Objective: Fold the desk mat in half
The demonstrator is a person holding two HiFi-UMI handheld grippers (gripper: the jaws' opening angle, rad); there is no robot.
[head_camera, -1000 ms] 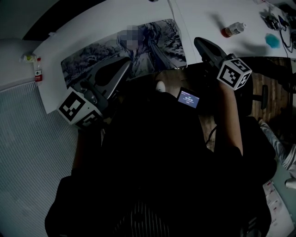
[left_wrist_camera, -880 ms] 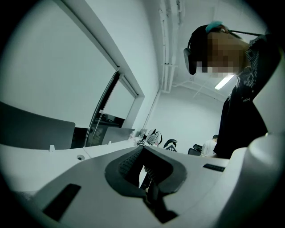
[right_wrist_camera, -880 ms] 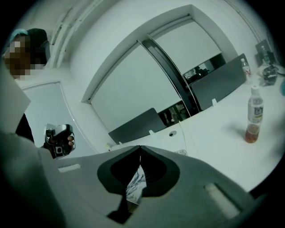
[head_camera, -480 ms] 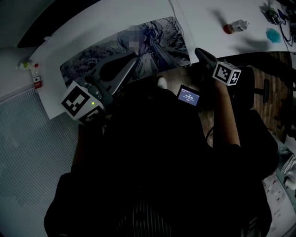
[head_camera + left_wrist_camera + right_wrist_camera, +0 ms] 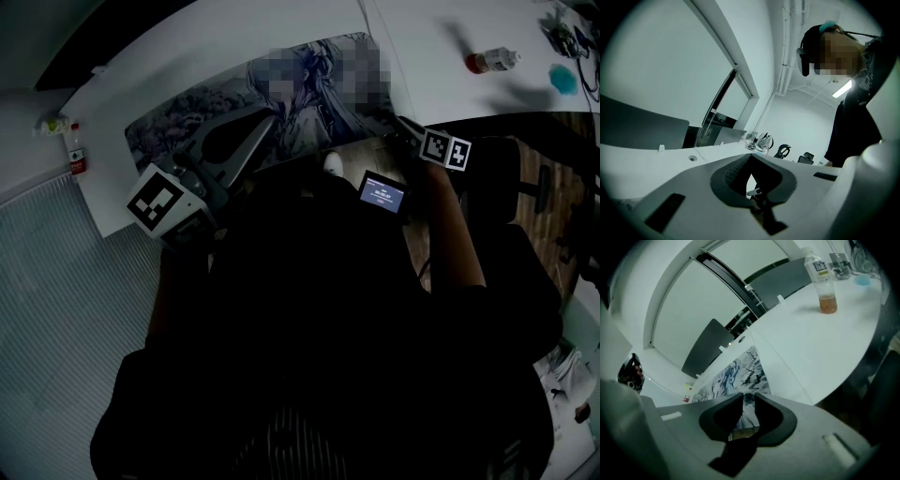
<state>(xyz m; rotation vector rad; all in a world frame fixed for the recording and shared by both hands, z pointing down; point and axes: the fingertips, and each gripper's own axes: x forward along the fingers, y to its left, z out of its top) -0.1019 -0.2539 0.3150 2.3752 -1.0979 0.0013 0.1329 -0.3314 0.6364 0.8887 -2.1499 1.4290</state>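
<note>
White desk [image 5: 427,42] holds flat illustrated desk mat [image 5: 161,141]; left gripper [image 5: 272,117] closed empty, right gripper [image 5: 744,400] just opening, empty.

Head view: above desk mat [image 5: 253,122], facing steeply down; mat at frame top, wearer's dark torso [image 5: 319,337] filling lower frame. Right gripper view: close to mat's near right corner, angled down along mat. Left gripper view: by mat's near edge, facing about level across desk [image 5: 642,164]. Head and right gripper views share mat and bottle [image 5: 492,61] right of mat.
</note>
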